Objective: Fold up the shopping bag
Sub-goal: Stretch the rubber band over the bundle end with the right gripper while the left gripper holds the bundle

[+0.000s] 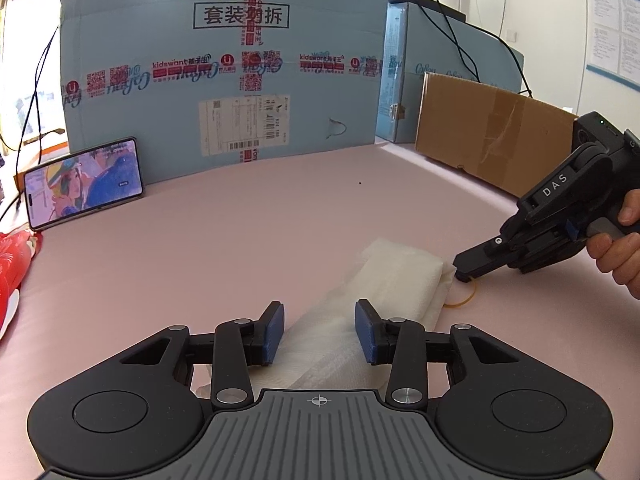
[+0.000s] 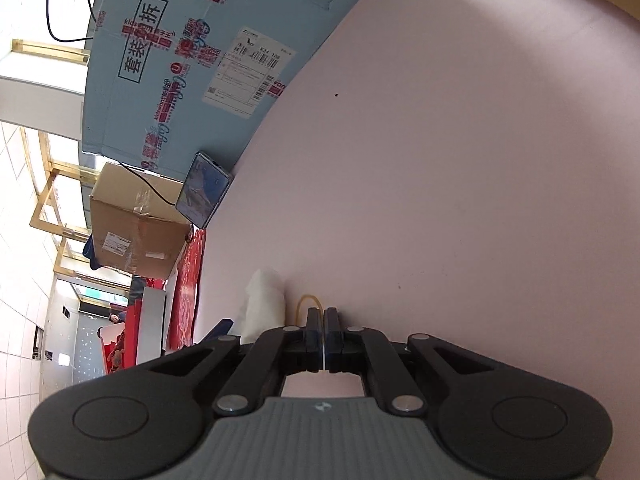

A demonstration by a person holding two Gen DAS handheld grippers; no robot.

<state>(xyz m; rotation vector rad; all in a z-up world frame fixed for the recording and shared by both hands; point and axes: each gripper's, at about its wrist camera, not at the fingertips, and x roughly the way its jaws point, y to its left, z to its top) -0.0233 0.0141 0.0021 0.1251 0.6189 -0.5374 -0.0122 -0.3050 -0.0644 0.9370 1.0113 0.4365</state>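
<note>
The white shopping bag (image 1: pixel 400 280) lies on the pink table (image 1: pixel 240 248), folded into a long strip with a thick pad at its far end. My left gripper (image 1: pixel 320 332) stands open over the near end; the strip runs between and under its blue pads. A yellow rubber band (image 1: pixel 460 303) lies at the bag's right corner. My right gripper (image 1: pixel 464 276), rolled onto its side, is shut with its tips down on that band. In the right wrist view the band (image 2: pixel 306 299) arches out from the closed fingertips (image 2: pixel 323 312), beside the bag (image 2: pixel 264 304).
A phone (image 1: pixel 84 182) with a lit screen leans on a large blue carton (image 1: pixel 224 80) at the back. A brown box (image 1: pixel 488 140) stands at the back right, and red fabric (image 1: pixel 12 268) lies at the left edge. A person's hand (image 1: pixel 616 248) holds the right gripper.
</note>
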